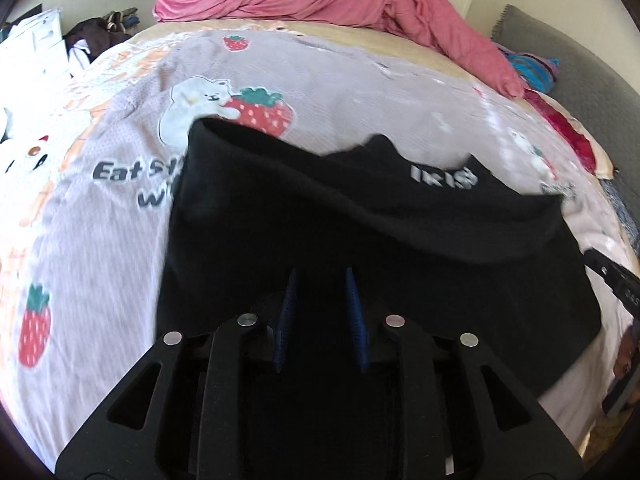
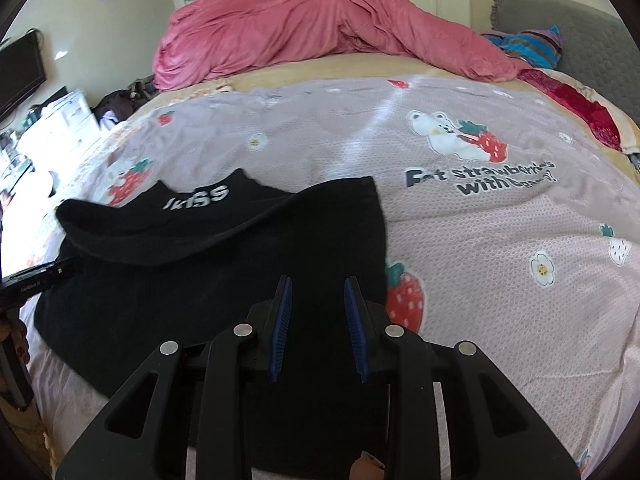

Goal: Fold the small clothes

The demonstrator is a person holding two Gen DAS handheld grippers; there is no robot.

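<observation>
Black knit garment [image 2: 208, 280] with white lettering near its neck lies spread on the pale lilac bedspread [image 2: 500, 240] printed with strawberries and white bears, toward the near left of the bed as the right wrist view shows it, with its far part doubled toward the near hem so that a thick folded edge runs across it just below the lettering. Both tools hang over the near part of the cloth: the left gripper [image 1: 320, 280] has its blue ribbed fingers [image 1: 289, 304] a little apart with only dark fabric beneath and nothing visibly pinched, and the right gripper [image 2: 318, 288] stands likewise released above the garment's right side, close to its right edge. The step in hand looks like laying down a fold and getting ready for the next one. To do it well, each tool should come down onto a single layer at the side edge or near corner, catch the cloth squarely, and lift both sides level so the fold line stays straight. Dragging would rumple the bedspread and pull the upper layer askew. Keeping the lettered neck flat gives a tidy reference line. A crumpled pink duvet [image 2: 320, 28] lies well apart at the far side and is no obstacle.
</observation>
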